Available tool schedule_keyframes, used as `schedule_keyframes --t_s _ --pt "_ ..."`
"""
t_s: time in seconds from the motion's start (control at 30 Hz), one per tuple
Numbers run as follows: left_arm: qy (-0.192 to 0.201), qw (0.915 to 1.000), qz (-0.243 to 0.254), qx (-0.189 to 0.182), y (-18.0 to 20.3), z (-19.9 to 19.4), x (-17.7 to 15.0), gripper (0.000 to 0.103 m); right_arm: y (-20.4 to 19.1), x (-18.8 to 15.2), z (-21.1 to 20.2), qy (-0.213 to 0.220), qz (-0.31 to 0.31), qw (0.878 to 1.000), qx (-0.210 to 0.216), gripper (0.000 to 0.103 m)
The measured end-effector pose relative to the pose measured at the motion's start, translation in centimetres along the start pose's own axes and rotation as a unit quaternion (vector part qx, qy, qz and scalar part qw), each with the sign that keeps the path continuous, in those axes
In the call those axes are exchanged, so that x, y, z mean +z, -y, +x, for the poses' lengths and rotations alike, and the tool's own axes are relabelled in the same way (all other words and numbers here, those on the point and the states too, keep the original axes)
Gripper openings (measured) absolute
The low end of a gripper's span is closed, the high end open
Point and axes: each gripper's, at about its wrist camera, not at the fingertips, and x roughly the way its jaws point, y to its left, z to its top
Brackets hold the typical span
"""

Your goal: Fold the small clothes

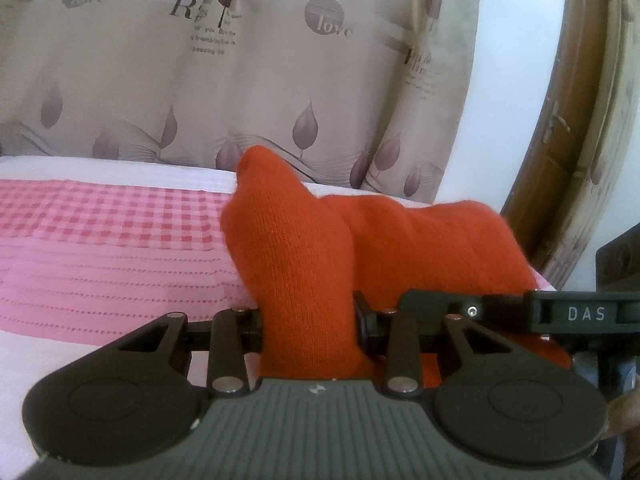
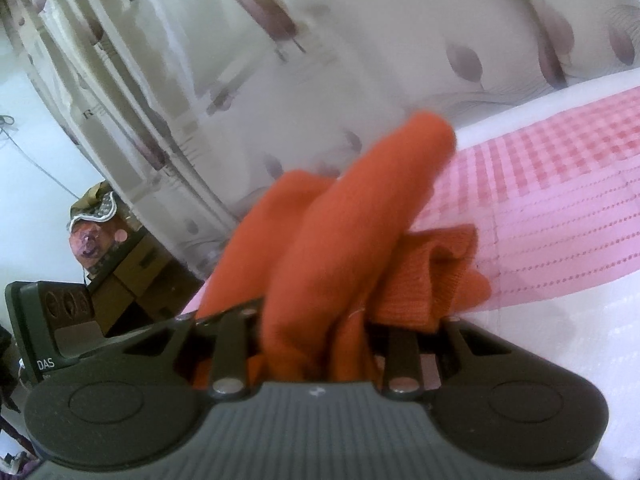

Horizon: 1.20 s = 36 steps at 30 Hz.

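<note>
An orange knitted garment [image 1: 304,256] hangs bunched above a pink checked cloth [image 1: 112,240]. My left gripper [image 1: 310,320] is shut on a thick fold of it, which stands up between the jaws. To the right in the left wrist view the other gripper's black body marked DAS [image 1: 584,314] lies close alongside. In the right wrist view my right gripper [image 2: 312,328] is shut on another bunch of the same orange garment [image 2: 352,216]; a ribbed hem [image 2: 436,272] droops to the right onto the pink cloth [image 2: 560,208]. The fingertips are hidden by fabric.
A beige curtain [image 1: 240,80] printed with leaves and "love" hangs behind the bed. A wooden door [image 1: 568,128] stands at the right. White bedding [image 2: 580,360] borders the pink cloth. Cardboard boxes [image 2: 128,272] and clutter sit at the left in the right wrist view.
</note>
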Motion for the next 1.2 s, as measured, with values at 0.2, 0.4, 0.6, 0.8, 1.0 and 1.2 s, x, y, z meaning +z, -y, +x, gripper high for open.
schedule_keyframes --t_s 0.2,0.4,0.6,0.8,1.0,1.2 --pt "0.006 0.9999 0.011 0.008 0.4 -1.3 -0.5 0.038 -0.9 -0.7 -0.5 0.001 -0.003 1.000 0.006 0.032" --pt "0.012 0.9997 0.015 0.012 0.6 -2.2 -0.8 0.038 -1.7 -1.1 -0.8 0.003 -0.009 1.000 0.011 0.032" --pt "0.017 0.9996 0.016 0.016 0.7 -3.1 -1.1 0.038 -2.1 -1.3 -1.2 0.006 -0.015 1.000 0.015 0.032" --pt "0.025 0.9992 0.022 0.021 1.1 -4.0 -1.1 0.038 -2.6 -1.4 -1.4 0.010 -0.021 1.000 0.020 0.032" --pt "0.032 0.9989 0.024 0.025 1.1 -4.7 -1.1 0.038 -3.1 -1.5 -1.5 0.013 -0.026 0.999 0.023 0.032" --pt "0.035 0.9987 0.024 0.029 0.8 -5.1 -1.2 0.038 -3.3 -1.5 -1.3 0.011 -0.032 0.999 0.025 0.032"
